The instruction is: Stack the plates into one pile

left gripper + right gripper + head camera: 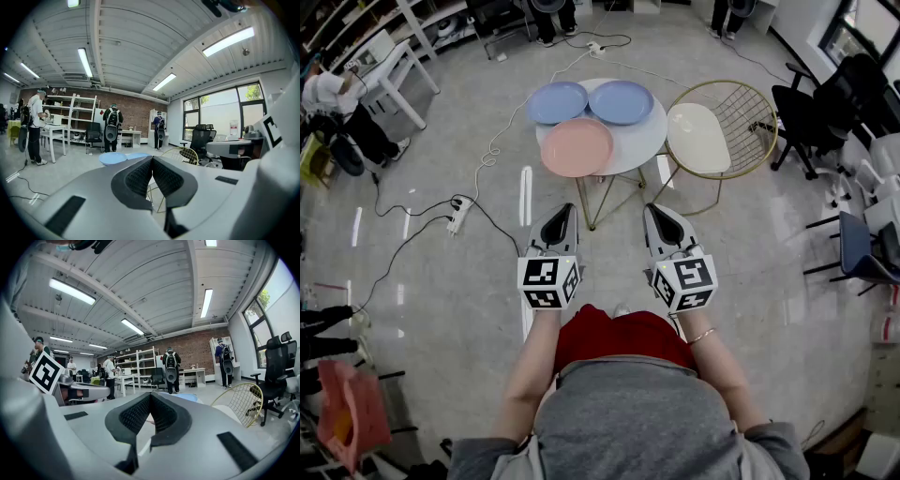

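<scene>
The left tool [564, 210] and right tool [655, 210], both closed tight on nothing, hover side by side short of the round white surface [649, 142], where a pink plate [577, 147] lies just beside a left blue plate [557, 101] and a right blue plate [621, 101], all unstacked.

The light blue plate [557, 101], periwinkle plate [621, 101] and pink plate [577, 147] sit on a white table [639, 141].

open floor [609, 258] before table [645, 142], wire chair [742, 111] right
</scene>
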Tool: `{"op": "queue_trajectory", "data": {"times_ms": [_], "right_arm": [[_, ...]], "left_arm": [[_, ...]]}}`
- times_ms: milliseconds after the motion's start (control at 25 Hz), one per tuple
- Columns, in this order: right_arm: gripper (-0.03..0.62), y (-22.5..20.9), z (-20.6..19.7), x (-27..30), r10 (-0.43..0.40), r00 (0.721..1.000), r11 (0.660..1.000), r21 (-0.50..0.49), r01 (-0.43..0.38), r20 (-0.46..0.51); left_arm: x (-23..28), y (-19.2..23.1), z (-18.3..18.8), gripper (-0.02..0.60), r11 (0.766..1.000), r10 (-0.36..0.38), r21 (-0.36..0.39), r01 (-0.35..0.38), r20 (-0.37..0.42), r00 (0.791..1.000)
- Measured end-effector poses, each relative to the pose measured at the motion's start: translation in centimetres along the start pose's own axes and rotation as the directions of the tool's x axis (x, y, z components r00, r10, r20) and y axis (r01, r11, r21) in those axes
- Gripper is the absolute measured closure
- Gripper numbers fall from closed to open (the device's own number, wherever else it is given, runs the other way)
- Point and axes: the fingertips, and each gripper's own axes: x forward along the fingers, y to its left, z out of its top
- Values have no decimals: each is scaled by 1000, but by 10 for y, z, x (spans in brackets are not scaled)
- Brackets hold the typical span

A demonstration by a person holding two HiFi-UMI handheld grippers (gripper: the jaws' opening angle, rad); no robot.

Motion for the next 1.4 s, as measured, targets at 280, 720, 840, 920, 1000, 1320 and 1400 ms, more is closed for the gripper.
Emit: {"op": "queue_trajectory", "data": {"times_ms": [280,720,840,920,1000,1320,1400], "right_arm": [[565,-10,-9,-2,3,1000,999,52,-3,-6],[563,-23,-16,6,17,1000,995,99,-15,-24],[564,-30,-16,15,10,999,993,114,-6,-36],[564,-33,-14,22,9,999,993,120,-5,-32],[565,-37,-13,29,11,999,992,123,-7,-30],[563,-51,-12,82,-13,999,990,142,18,-42],[563,-57,-15,100,-21,998,989,145,29,-53]], "left_arm": [[4,-6,-8,565,1000,6,0,-6,-13,1000],[15,0,-2,565,999,40,16,-40,-13,999],[22,5,0,565,998,56,21,-56,-19,998],[27,11,1,565,998,63,25,-62,-25,998],[34,18,0,565,997,71,25,-71,-31,997],[80,66,0,565,996,88,24,-87,-50,995],[95,82,-4,565,996,92,20,-91,-60,994]]}}
